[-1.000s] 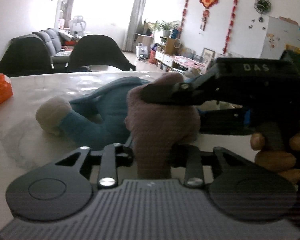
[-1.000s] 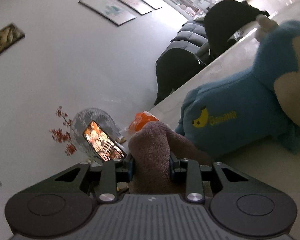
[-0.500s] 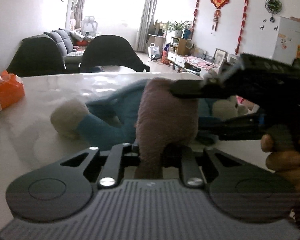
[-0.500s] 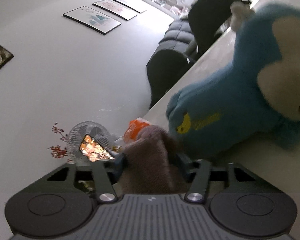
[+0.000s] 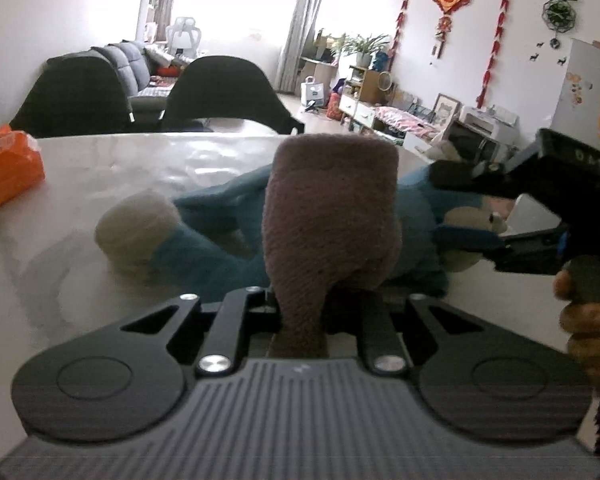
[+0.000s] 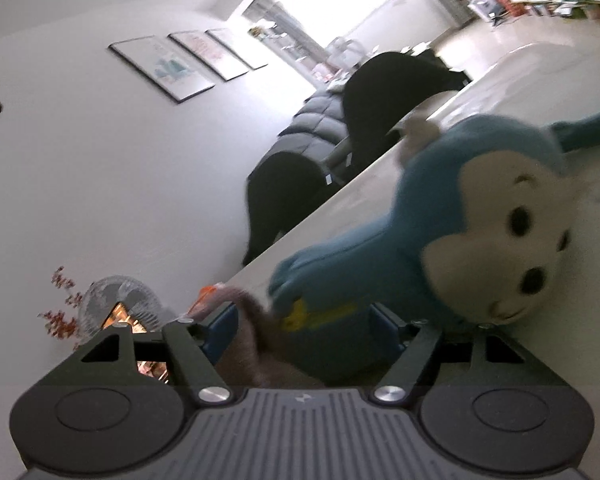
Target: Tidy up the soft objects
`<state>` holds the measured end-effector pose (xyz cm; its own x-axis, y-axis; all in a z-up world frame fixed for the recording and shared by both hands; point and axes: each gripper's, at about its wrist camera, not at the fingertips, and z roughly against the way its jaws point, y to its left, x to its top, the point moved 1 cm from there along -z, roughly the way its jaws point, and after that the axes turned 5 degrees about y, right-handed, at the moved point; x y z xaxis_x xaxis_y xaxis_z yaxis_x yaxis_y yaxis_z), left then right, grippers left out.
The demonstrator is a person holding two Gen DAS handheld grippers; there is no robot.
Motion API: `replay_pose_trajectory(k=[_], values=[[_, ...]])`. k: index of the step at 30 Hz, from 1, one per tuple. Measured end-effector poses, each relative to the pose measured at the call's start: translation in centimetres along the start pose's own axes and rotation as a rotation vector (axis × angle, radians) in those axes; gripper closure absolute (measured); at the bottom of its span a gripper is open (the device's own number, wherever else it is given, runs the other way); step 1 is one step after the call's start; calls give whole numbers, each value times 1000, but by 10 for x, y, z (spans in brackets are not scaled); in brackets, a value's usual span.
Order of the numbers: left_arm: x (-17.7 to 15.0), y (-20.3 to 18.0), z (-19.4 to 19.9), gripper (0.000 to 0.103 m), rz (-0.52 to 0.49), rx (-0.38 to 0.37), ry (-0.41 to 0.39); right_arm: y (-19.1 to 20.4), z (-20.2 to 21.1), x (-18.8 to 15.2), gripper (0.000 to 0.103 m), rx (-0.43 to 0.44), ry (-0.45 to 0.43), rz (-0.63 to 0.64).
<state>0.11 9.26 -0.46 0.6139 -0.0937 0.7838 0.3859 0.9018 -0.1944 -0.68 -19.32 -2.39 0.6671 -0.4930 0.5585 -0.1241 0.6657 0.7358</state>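
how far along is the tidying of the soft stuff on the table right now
Early on, as nothing looks put away yet. In hand: the left gripper is clamped on the brown knitted cloth, while the right gripper is open beside it. Left to do: the blue monkey plush lies loose on the table.

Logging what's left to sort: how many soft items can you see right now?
2: the brown towel, clamped in the left gripper, and the blue monkey plush lying on the table behind it. Others may be hidden.
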Motion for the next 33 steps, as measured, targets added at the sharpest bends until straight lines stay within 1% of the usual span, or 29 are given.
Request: replay_pose_trajectory(k=[5,8,14,17,18,20,23,24,25,27,29,31,32,33], values=[[-10,12,-1,88,36,30,36,-15,2,1,28,-34,-23,-37],[-10,16,3,88,42,65,40,-23,2,1,29,-17,-22,-58],[-12,25,11,88,53,134,47,-26,0,-1,29,-20,-21,-53],[-12,29,15,88,56,165,49,-21,-1,-4,28,-25,-11,-38],[-9,24,16,88,44,157,42,-17,-1,-5,28,-14,-2,-23],[-6,17,15,88,20,127,33,-6,-3,-9,28,45,29,20],[-3,7,14,88,4,22,18,12,-6,-15,28,171,88,100],[-3,5,13,88,-4,-20,11,18,-8,-17,27,207,113,129],[-4,1,14,88,-18,-78,3,23,-10,-19,27,237,135,157],[-5,-6,20,88,-45,-242,-25,32,-12,-23,25,265,161,206],[-7,-9,28,88,-54,-410,-59,37,-14,-23,23,294,183,224],[-8,-10,37,88,-55,-580,-103,38,-18,-21,23,348,207,202],[-8,-9,40,88,-45,-656,-124,36,-20,-19,23,394,227,166],[-8,-8,43,88,-35,-725,-144,33,-23,-18,27,442,245,121]])
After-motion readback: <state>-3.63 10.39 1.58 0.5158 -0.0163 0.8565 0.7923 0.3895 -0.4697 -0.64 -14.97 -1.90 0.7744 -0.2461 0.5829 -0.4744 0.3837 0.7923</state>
